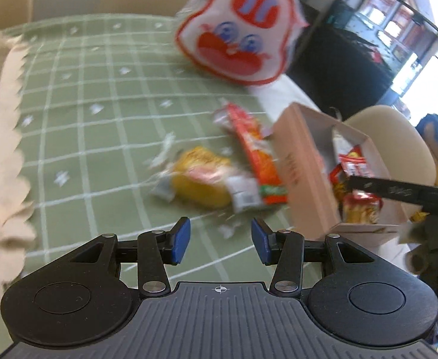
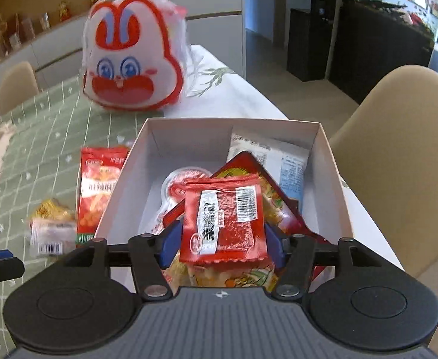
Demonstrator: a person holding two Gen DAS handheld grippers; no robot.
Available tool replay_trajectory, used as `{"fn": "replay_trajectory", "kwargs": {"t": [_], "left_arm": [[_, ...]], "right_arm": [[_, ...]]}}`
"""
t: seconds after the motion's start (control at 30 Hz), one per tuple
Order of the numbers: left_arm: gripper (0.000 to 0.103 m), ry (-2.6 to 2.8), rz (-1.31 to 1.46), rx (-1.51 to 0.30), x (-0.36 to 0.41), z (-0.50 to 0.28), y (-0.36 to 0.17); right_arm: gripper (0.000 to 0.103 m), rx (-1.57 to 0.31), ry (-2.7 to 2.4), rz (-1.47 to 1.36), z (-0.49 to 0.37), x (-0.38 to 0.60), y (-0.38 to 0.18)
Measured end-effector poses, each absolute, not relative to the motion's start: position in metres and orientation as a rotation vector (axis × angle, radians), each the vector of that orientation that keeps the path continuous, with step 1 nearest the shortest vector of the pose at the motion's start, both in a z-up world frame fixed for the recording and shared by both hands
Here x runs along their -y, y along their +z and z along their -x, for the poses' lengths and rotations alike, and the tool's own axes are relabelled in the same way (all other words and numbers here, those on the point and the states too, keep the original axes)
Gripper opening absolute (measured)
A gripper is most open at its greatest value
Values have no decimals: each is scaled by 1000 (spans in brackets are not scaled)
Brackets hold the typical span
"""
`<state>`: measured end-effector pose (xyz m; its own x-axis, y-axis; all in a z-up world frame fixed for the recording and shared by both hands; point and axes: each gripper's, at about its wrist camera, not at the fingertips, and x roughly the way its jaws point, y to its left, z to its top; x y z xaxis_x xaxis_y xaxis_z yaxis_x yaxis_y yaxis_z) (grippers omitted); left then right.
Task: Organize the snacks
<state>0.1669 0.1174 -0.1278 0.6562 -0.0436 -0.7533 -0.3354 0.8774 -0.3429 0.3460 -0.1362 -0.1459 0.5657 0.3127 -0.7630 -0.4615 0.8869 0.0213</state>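
My right gripper [image 2: 222,240] is shut on a small red snack packet [image 2: 223,218] and holds it over the near end of the white cardboard box [image 2: 334,173], which holds several other packets. My left gripper [image 1: 220,240] is open and empty above the green checked tablecloth [image 1: 84,125]. Just ahead of it lie a yellow snack bag [image 1: 202,176] and a long red-orange packet [image 1: 258,155], both left of the box [image 1: 296,161]. They also show in the right wrist view: the yellow bag [image 2: 50,218] and the red-orange packet [image 2: 97,191].
A white-and-red rabbit-face bag [image 2: 132,59] stands on the table beyond the box; it also shows in the left wrist view [image 1: 240,30]. Beige chairs [image 2: 407,137] stand around the table. The table edge runs along the right of the box.
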Motion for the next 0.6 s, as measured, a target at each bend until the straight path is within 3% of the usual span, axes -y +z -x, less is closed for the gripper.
{"fn": "replay_trajectory", "kwargs": {"t": [0.13,0.3,0.6], "left_arm": [[50,226,547,-832,-138,-151,-141],[50,216,569,-840,-146,-148,-145],[50,137,542,-880,-132,-136,-144]], "right_arm": [[70,-712,518,272,-319,111,-114],[71,-717,674,295,-312,53,-94],[53,-801,637,478,-332,-35,-153]]}}
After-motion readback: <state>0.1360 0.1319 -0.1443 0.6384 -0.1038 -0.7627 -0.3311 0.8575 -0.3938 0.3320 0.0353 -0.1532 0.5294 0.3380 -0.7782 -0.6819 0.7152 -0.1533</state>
